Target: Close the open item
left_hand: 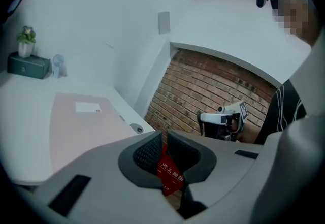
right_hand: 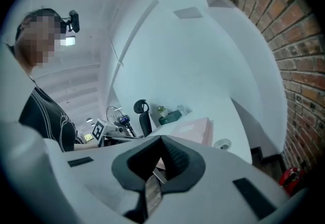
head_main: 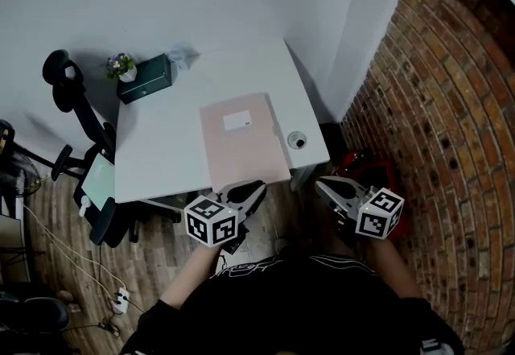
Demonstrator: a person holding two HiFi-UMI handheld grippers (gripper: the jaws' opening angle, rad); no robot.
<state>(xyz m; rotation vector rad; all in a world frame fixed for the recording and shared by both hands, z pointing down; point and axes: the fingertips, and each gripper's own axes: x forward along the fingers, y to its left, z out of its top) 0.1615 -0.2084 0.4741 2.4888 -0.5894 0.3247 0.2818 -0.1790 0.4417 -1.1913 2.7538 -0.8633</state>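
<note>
A pink folder [head_main: 241, 140] with a white label lies flat, its cover down, on the white desk [head_main: 161, 156]; it also shows in the left gripper view [left_hand: 81, 121] and the right gripper view [right_hand: 195, 129]. My left gripper [head_main: 256, 187] hovers just off the desk's front edge, below the folder's near end. Its jaws [left_hand: 164, 139] look shut with nothing in them; the red seen under the tips is a box on the floor. My right gripper [head_main: 324, 184] hangs to the right of the desk's corner, shut and empty [right_hand: 161, 141]. Neither gripper touches the folder.
A green box [head_main: 146, 77], a small flower pot [head_main: 122, 66] and a glass [head_main: 179, 58] stand at the desk's far left. A round cable hole [head_main: 297, 139] lies right of the folder. An office chair [head_main: 80, 104] stands left, a brick wall [head_main: 434, 104] right, a red box [head_main: 372, 170] on the floor.
</note>
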